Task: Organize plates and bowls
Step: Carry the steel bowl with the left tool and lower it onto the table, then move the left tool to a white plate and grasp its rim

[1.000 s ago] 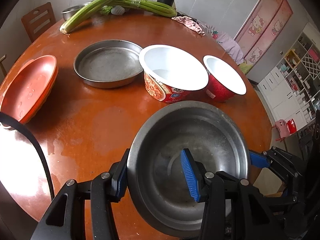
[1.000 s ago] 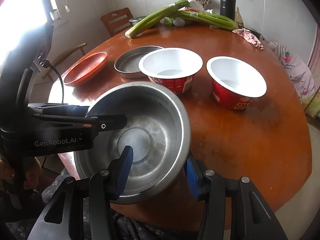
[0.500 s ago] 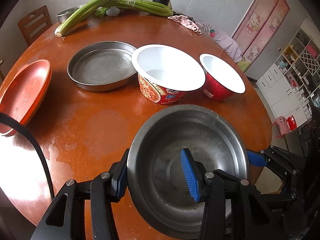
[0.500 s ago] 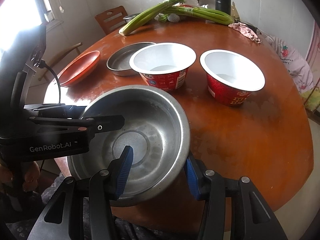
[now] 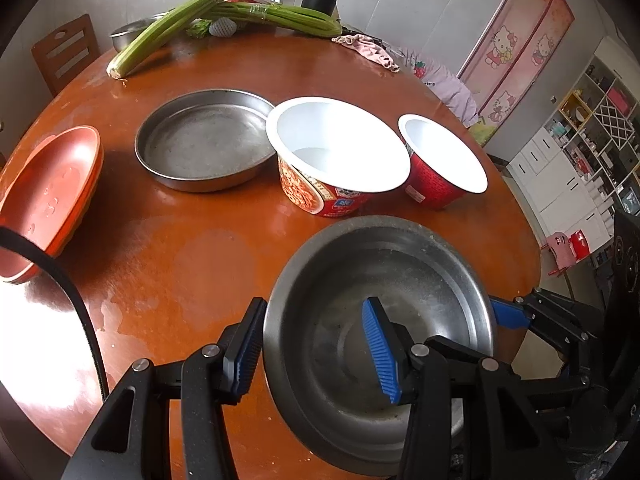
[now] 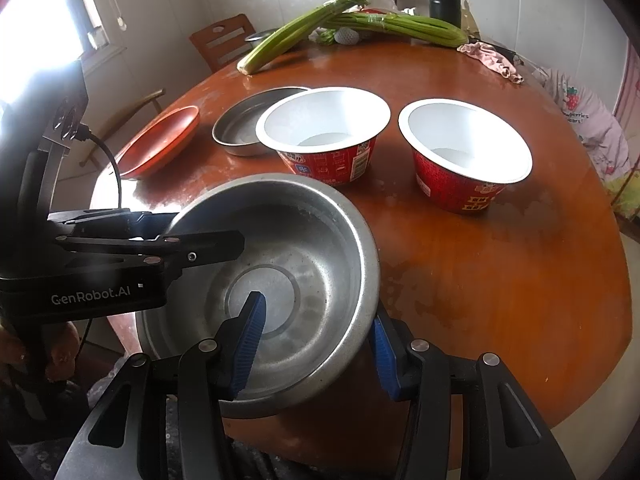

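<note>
The steel bowl [image 5: 380,320] is clamped at opposite rims by both grippers [image 5: 316,344] [image 6: 316,344], jaws partly closed. Shelves [image 5: 592,128] are seen only from the left wrist, a window [image 6: 36,28] only from the right.

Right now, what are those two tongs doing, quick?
Left tongs: shut on the steel bowl's rim, one finger inside, one outside.
Right tongs: shut on the same bowl's opposite rim.

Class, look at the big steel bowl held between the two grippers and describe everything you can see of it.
The steel bowl is round, dull grey metal with a rolled rim, a flat circular base and a speckled, empty inside. It sits open side up at the near edge of the wooden table. The left gripper and right gripper each straddle its wall on opposite sides.
</note>
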`<control>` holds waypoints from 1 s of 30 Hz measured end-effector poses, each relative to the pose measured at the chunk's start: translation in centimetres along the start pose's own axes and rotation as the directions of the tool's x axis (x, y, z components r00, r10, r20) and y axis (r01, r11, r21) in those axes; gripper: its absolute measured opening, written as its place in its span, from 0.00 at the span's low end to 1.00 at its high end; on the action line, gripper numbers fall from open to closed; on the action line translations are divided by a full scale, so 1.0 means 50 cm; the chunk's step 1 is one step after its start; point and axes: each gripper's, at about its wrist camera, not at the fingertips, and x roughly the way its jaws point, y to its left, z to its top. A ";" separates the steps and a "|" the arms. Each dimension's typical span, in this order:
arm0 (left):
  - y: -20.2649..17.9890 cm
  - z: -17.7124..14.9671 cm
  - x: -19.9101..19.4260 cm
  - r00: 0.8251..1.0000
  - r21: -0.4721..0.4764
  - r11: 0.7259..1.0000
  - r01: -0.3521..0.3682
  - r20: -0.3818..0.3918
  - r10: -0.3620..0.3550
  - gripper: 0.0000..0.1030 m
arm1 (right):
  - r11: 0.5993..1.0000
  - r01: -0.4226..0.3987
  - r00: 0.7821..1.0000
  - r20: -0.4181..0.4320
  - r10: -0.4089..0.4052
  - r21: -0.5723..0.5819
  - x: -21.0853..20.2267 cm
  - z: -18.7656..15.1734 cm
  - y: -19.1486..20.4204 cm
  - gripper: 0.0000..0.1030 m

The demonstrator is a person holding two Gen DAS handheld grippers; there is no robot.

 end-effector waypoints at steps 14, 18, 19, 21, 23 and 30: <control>0.026 0.023 -0.029 0.999 -0.032 0.999 -0.035 0.036 0.036 0.48 | 0.998 0.012 0.999 0.037 -0.014 0.059 -0.018 0.032 -0.043 0.51; 0.031 0.038 -0.040 0.998 -0.035 0.998 -0.045 0.049 0.046 0.48 | 0.997 0.003 0.999 0.053 -0.007 0.078 -0.027 0.050 -0.055 0.51; 0.032 0.042 -0.042 0.997 -0.037 0.998 -0.047 0.052 0.049 0.48 | 0.997 0.000 0.998 0.056 -0.004 0.082 -0.030 0.054 -0.057 0.51; 0.033 0.052 -0.046 0.997 -0.034 0.998 -0.049 0.058 0.051 0.48 | 0.995 -0.015 0.998 0.065 0.009 0.095 -0.033 0.067 -0.060 0.51; 0.033 0.062 -0.049 0.997 -0.036 0.998 -0.050 0.060 0.052 0.48 | 0.994 -0.025 0.997 0.072 0.017 0.103 -0.035 0.078 -0.060 0.51; 0.028 0.105 -0.051 0.996 -0.018 0.999 -0.050 0.067 0.051 0.48 | 0.990 -0.076 0.995 0.075 0.067 0.117 -0.025 0.120 -0.049 0.51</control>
